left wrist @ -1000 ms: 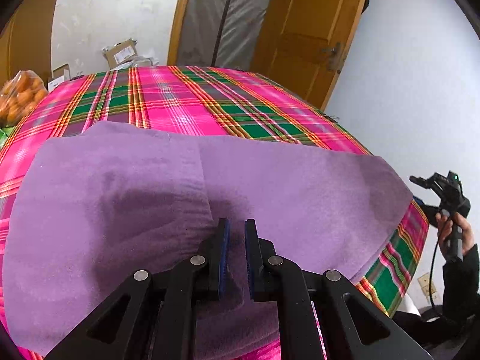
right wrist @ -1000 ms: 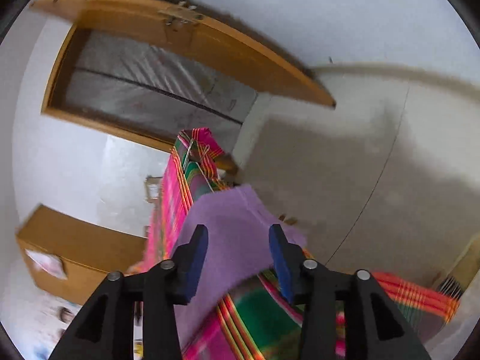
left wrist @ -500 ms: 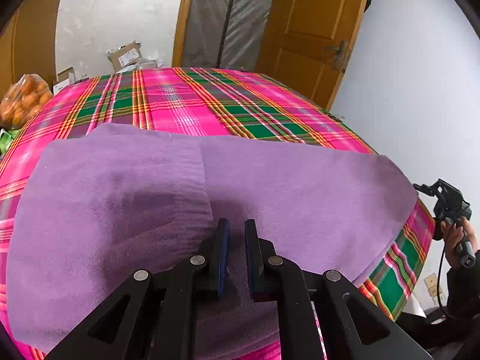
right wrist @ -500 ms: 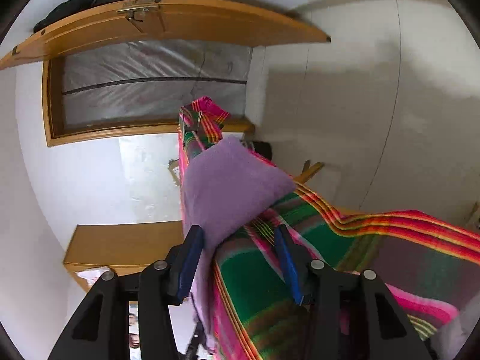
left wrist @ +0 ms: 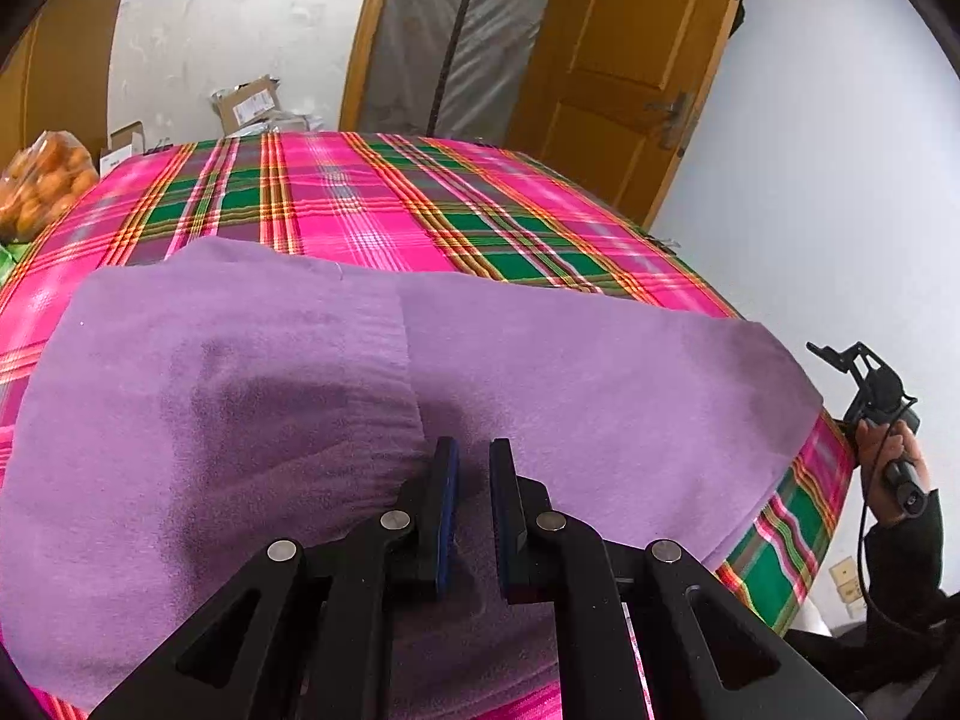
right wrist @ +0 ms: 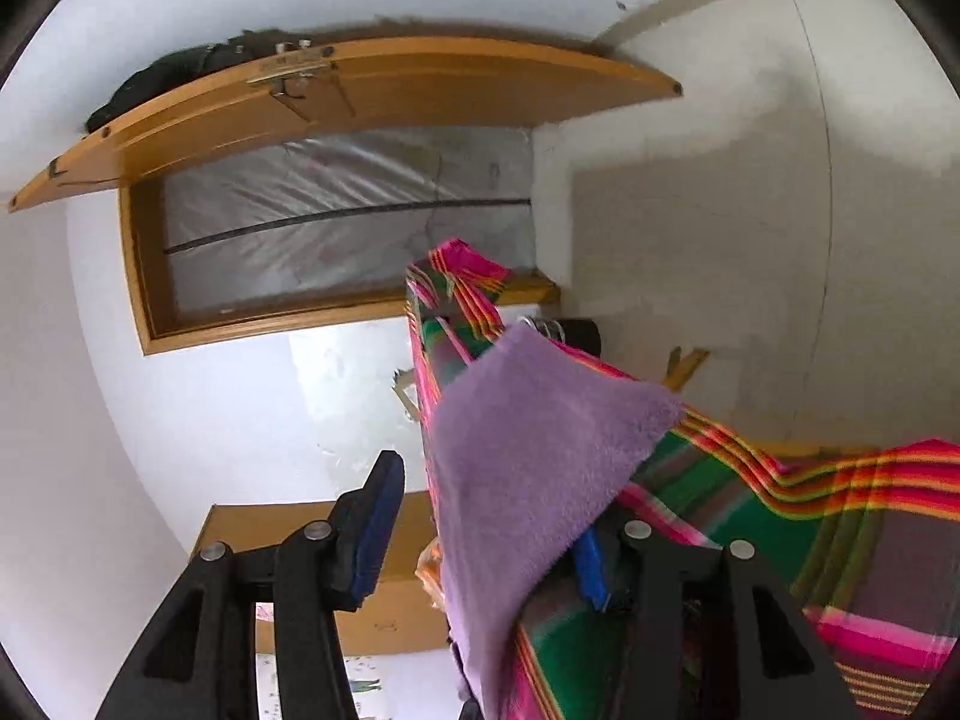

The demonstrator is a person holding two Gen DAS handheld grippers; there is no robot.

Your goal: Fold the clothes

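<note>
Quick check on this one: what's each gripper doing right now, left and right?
Left gripper: shut on the purple garment.
Right gripper: open, garment corner between the jaws, not pinched.

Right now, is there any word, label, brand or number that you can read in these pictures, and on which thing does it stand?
None can be read.
Cardboard box behind the table: a white label, its print too small and blurred.
Purple garment and plaid tablecloth: no text shows.
</note>
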